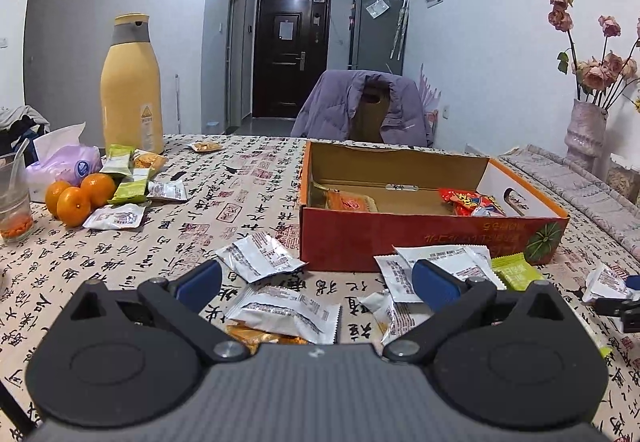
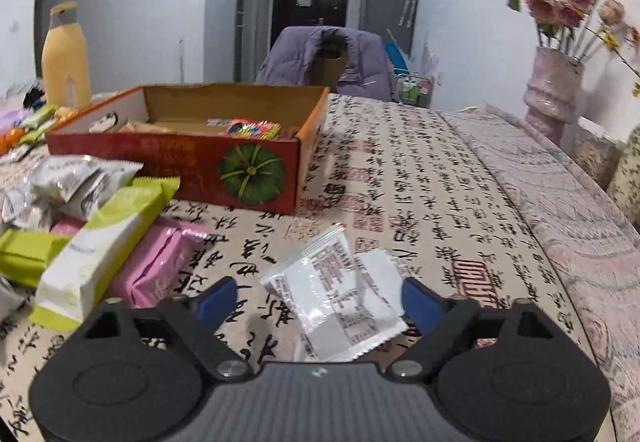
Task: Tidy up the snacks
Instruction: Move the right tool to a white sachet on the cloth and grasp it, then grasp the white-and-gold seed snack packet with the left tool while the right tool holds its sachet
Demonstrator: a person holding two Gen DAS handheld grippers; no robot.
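Snack packets (image 1: 286,308) lay scattered on the bench (image 1: 224,210) beside the red box (image 1: 360,238). Left gripper (image 1: 316,284) jaws stood wide over them, gripping nothing. Right gripper (image 2: 320,300) jaws, partly open, flanked a white packet (image 2: 340,302) without pressing it.

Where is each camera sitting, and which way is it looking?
Left wrist: on the left gripper, low over the table, facing the cardboard box; its own open fingers straddle a white packet.
Right wrist: on the right gripper, further right, looking over a white snack packet lying between its fingers, box to the left.
Shared: box, yellow bottle, purple jacket, dark door.
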